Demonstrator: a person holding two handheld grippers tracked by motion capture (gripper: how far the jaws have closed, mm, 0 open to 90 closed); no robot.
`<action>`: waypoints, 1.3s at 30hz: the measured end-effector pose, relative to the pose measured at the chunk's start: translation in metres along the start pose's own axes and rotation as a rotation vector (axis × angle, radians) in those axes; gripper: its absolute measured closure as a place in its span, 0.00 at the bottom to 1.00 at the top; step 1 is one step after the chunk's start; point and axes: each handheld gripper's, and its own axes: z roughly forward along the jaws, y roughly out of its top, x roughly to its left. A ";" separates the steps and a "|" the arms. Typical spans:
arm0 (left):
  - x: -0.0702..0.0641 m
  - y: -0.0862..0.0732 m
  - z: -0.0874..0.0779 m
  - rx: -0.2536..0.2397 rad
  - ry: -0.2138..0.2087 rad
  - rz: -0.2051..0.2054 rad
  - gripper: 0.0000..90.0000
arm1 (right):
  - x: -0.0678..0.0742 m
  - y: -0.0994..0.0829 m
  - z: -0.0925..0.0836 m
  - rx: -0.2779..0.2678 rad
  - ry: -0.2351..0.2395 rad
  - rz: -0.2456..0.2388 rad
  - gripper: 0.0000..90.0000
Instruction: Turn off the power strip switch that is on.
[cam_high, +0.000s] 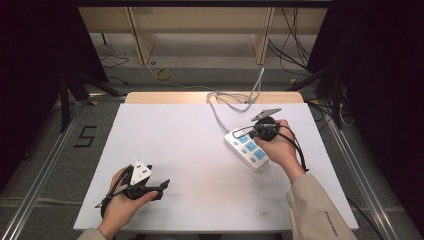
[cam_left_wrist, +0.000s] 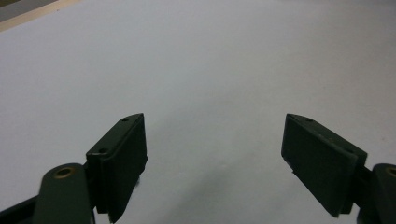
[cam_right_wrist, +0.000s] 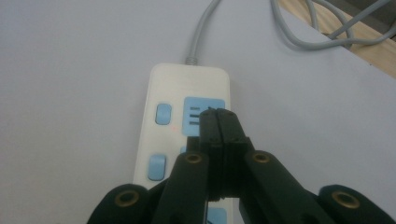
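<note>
A white power strip (cam_high: 246, 149) is lying on the white bench (cam_high: 200, 150) at about 3 o'clock from the bench's middle, set on a slant, its far end pointing toward 11 o'clock. Its grey cord (cam_high: 220, 107) is running off that end toward 12 o'clock, looping near the far edge and dropping over it.

The right claw (cam_high: 255, 132) is hovering over the strip's far half, held in the right hand (cam_high: 280, 147), which is coming in from 5 o'clock. In the right gripper view the right claw (cam_right_wrist: 218, 122) is standing with its jaws pressed together, nothing between them, the tips sitting over a blue socket panel (cam_right_wrist: 201, 106) of the strip (cam_right_wrist: 187, 88); whether they are touching it I cannot tell. Two blue switches (cam_right_wrist: 162, 113) are lying at 9 o'clock of the tips.

The left claw (cam_high: 161, 187) is resting near the bench's near edge, at about 7 o'clock, held in the left hand (cam_high: 122, 200) and pointing toward 3 o'clock, well apart from the strip. In the left gripper view its jaws are standing wide apart (cam_left_wrist: 215, 161) over bare bench (cam_left_wrist: 210, 70).
</note>
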 end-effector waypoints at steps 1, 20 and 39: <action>0.000 0.000 0.000 0.000 0.000 0.000 0.25 | 0.000 0.001 0.001 0.002 0.000 -0.001 1.00; 0.000 0.000 0.000 0.000 -0.004 -0.003 0.25 | 0.001 0.007 0.014 0.044 0.022 -0.001 1.00; 0.000 0.000 0.000 0.000 -0.005 -0.001 0.25 | 0.005 0.018 0.022 0.070 0.046 -0.016 1.00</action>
